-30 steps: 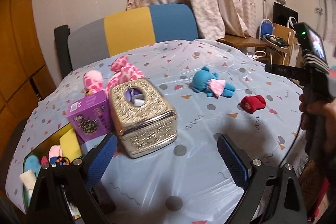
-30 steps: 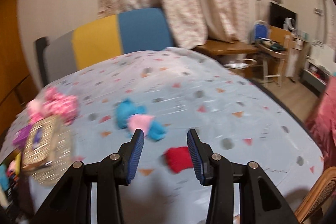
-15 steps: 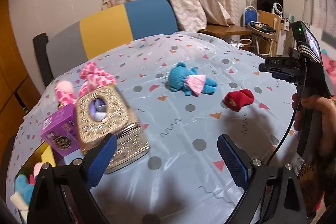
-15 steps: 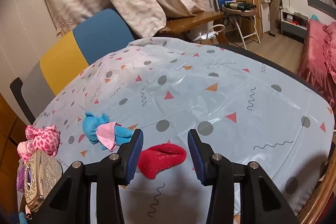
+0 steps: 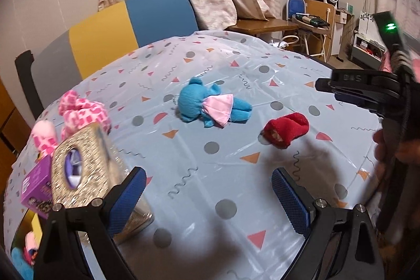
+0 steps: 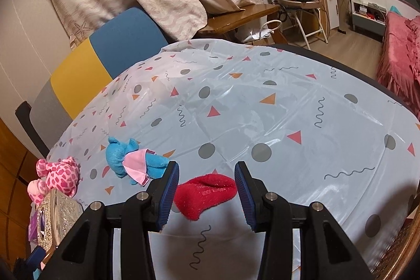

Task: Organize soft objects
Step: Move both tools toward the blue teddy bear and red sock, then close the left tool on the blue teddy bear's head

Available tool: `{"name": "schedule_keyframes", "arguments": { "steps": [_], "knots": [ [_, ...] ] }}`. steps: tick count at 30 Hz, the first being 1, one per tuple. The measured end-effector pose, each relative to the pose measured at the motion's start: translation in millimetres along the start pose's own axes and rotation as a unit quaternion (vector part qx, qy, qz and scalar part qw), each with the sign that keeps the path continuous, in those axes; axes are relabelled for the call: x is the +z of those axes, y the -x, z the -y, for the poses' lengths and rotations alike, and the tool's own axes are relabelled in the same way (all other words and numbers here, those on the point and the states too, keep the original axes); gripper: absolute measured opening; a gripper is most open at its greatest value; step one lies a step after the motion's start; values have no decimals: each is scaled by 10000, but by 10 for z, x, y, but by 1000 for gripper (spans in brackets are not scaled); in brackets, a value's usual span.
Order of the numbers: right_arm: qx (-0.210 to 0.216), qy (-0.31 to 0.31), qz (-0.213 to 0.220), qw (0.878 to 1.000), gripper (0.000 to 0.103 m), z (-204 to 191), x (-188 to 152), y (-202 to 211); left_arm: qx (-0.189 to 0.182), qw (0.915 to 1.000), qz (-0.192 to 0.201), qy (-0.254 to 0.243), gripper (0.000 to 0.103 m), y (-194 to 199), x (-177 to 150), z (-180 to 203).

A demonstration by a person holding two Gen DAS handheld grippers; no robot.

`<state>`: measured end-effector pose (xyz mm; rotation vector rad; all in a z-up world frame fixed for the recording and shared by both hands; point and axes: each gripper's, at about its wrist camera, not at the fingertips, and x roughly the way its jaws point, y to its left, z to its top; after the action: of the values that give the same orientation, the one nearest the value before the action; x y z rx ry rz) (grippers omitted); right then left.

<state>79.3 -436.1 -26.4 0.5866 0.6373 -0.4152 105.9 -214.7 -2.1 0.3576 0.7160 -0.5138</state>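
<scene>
While the left gripper (image 5: 207, 190) hangs wide apart, the right gripper (image 6: 207, 184) straddles the red sock (image 6: 204, 192), pads not touching, blue plush (image 6: 131, 158) at ten o'clock.

Blue plush toy (image 5: 210, 106) beside red sock (image 5: 287, 129), glittery tissue box (image 5: 81, 172) left, left gripper (image 5: 208, 197) jaws apart.

Black tongs (image 6: 207, 184), blue ribbed pads (image 6: 168, 188), silver screws; green light, perhaps an indicator.
</scene>
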Motion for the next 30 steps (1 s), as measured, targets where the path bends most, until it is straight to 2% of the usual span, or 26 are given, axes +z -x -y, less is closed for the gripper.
{"name": "schedule_keyframes", "arguments": {
  "steps": [13,16,20,22,26,29,30],
  "knots": [
    [155,-207,-104,9996,44,56,8,-34,-475,9960,-429,618,97,-588,294,-77],
    [189,-253,-93,9995,44,70,9,-25,-695,9910,-622,962,97,-790,376,-164],
    [274,-274,-105,9992,45,63,0,-20,-721,9860,-731,1318,95,-1079,554,-244],
    [320,-261,-123,9991,45,55,-1,-25,-779,9804,-826,1610,95,-1270,665,-301],
    [418,-255,-197,9986,45,41,-9,-48,-745,9624,-1040,2394,96,-1721,880,-462],
    [504,-249,-273,9980,45,27,-20,-73,-749,9495,-1233,2785,96,-2011,980,-523],
    [531,-240,-299,9979,45,20,-24,-82,-732,9478,-1251,2841,96,-2067,1010,-524]
  ]
}}
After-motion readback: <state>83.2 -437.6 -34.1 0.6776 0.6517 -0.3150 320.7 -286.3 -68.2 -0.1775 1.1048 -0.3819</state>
